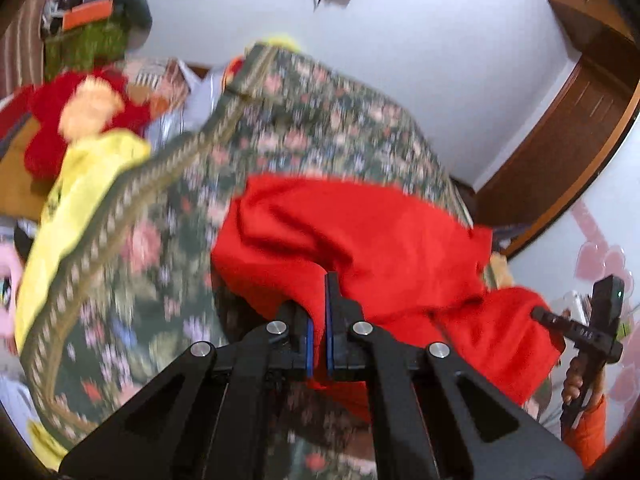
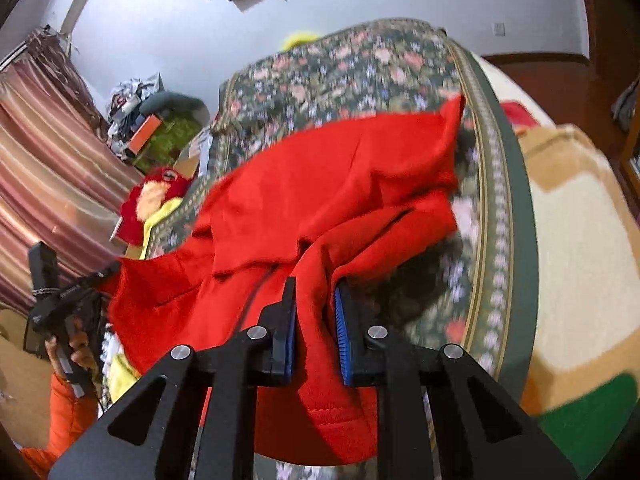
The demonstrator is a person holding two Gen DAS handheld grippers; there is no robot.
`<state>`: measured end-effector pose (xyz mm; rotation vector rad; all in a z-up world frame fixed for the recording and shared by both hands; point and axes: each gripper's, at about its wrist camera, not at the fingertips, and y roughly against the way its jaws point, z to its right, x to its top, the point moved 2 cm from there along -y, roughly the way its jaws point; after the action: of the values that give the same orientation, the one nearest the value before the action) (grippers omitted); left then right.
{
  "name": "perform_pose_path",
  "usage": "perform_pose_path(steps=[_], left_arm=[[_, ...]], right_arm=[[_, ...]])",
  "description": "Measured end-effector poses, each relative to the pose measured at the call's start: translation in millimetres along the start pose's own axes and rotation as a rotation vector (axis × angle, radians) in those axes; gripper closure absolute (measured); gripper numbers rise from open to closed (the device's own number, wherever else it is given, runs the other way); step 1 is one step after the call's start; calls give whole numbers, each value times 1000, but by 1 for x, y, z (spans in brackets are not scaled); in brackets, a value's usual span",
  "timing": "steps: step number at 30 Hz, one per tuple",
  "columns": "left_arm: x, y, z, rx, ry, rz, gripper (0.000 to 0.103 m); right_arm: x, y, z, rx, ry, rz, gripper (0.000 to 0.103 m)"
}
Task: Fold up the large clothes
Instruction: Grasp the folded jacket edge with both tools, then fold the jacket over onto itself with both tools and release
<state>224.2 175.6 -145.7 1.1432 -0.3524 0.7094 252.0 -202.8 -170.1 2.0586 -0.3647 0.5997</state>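
1. Step, as I read it: red garment [image 2: 320,184] pinched at two spots on its near edge and lifted, prob. mid-fold or being spread. Blur on both views suggests motion.
2. Left gripper [image 1: 319,320]: fingers nearly closed, thin layer of red cloth clamped betw. the blue pads [image 1: 309,344].
3. Right gripper [image 2: 316,312]: fingers part-closed on a thicker bunch of the garment, incl. what looks like a hem; gap wider than on the left.
4. Garment pos.: drapes from both grips out toward 12 o'clock over the floral bedspread [image 2: 360,60] on the bed. Far part rests on the spread, near edge held up. In right view one corner peaks at approx. 1 o'clock; a dark cord shows near the left finger.
5. Next move, my guess: carry the held edge fwd. to 12 o'clock, lay it on the far part, edges aligned, both grips level so the cloth doesn't twist. Release only once it's flat.
6. Risk: thin left pinch may slip if pulled unevenly.
7. Containers: green box [image 1: 86,46] at 10–11 o'clock in left view, w/ clutter piled on top, incl. an orange flat item; contents too blurred to ID.
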Motion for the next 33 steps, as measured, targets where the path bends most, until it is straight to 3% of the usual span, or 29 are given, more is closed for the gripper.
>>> perform_pose_path(steps=[6, 17, 21, 25, 29, 33], left_arm=[[58, -19, -2, 52, 27, 81, 100], [130, -134, -13, 186, 9, 82, 100], [135, -184, -25, 238, 8, 45, 100], [126, -230, -37, 289, -12, -35, 100], [111, -257, -45, 362, -42, -109, 100], [107, -252, -45, 360, -57, -125, 96]], right_arm=[[48, -4, 13, -22, -7, 68, 88], [135, -71, 44, -62, -10, 78, 89], [155, -97, 59, -54, -25, 55, 88], [166, -115, 84, -14, -128, 23, 85], [176, -93, 114, -178, -202, 134, 83], [176, -59, 137, -187, -254, 146, 81]])
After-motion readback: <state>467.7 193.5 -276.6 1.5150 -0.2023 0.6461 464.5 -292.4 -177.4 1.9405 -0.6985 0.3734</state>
